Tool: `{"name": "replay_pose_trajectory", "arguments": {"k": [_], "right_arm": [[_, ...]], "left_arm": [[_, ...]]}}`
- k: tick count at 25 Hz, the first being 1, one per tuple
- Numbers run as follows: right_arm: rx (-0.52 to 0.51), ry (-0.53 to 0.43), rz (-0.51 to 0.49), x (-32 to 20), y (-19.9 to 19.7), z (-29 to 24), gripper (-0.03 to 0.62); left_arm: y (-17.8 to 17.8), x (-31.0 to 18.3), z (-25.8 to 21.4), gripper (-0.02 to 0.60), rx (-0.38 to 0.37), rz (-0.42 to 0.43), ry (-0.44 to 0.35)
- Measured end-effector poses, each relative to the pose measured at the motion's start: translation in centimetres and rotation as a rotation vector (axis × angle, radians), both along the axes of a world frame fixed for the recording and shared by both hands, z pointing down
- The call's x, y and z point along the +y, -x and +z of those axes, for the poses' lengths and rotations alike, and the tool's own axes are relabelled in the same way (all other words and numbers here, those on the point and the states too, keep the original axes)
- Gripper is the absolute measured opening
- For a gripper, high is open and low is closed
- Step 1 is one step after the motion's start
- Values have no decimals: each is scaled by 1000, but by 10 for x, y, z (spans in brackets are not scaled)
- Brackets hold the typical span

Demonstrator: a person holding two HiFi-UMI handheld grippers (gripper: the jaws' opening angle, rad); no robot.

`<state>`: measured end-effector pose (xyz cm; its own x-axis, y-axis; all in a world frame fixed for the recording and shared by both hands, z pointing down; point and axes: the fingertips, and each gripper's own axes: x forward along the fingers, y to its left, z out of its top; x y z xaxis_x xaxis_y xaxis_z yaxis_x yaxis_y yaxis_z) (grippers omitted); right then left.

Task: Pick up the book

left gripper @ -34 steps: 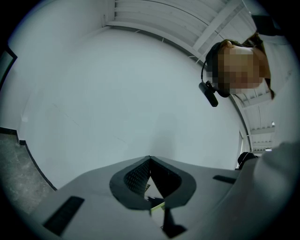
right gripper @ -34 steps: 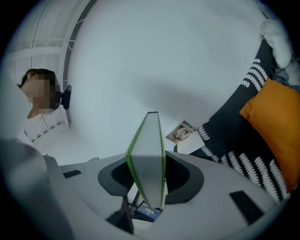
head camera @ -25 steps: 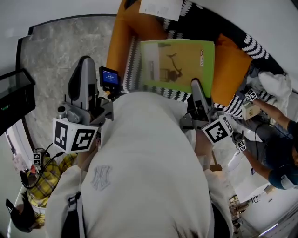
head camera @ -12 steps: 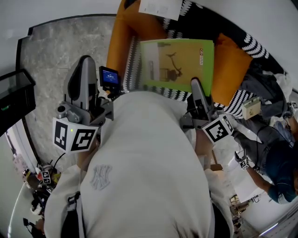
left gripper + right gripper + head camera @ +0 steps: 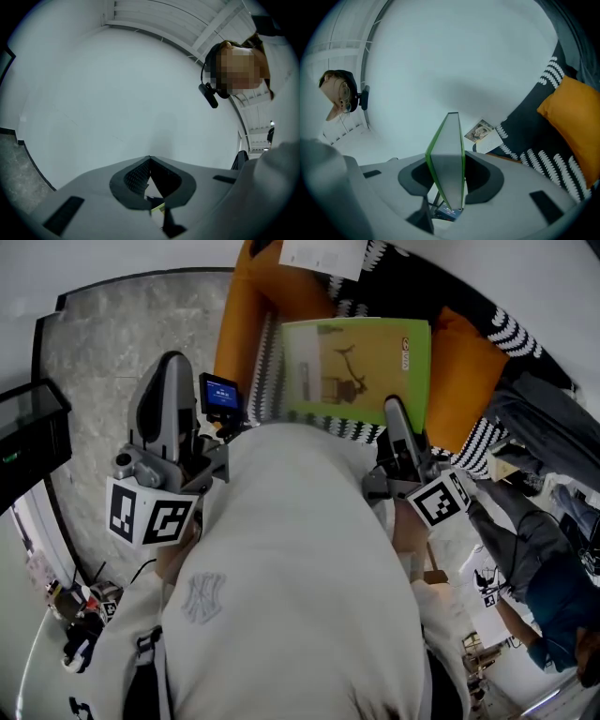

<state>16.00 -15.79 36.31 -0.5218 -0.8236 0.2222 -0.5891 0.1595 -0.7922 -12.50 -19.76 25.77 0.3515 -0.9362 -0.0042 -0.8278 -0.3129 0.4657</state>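
The right tongs are clamping the green book by its near edge, page block and covers pinched between both jaws. The grip is sitting at the near right corner, probably because that edge is closest to the person and leaves the cover unobscured. The book is facing cover-up over the black-and-white throw, with one orange cushion just beside its right edge and another past its left. In the right gripper view its far end is showing against the bare white wall, which suggests it is already riding clear of the sofa, though from above it is impossible to tell whether anything is touching underneath.

The left tongs are pressed together with nothing in them, pointing level over the marble floor, well apart from the book and apparently waiting in reserve.

Room for moving is lying upward and back toward the person. The right-hand cushion is crowding that side, a loose printed sheet is resting beyond the far edge, and a bystander is standing near the right elbow.
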Motion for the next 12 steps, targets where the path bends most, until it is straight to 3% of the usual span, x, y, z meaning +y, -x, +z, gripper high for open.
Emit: {"name": "replay_pose_trajectory", "arguments": {"k": [12], "right_arm": [[17, -3, 0, -1, -2, 0, 153]], "left_arm": [[-2, -1, 0, 9, 4, 4, -3]]}}
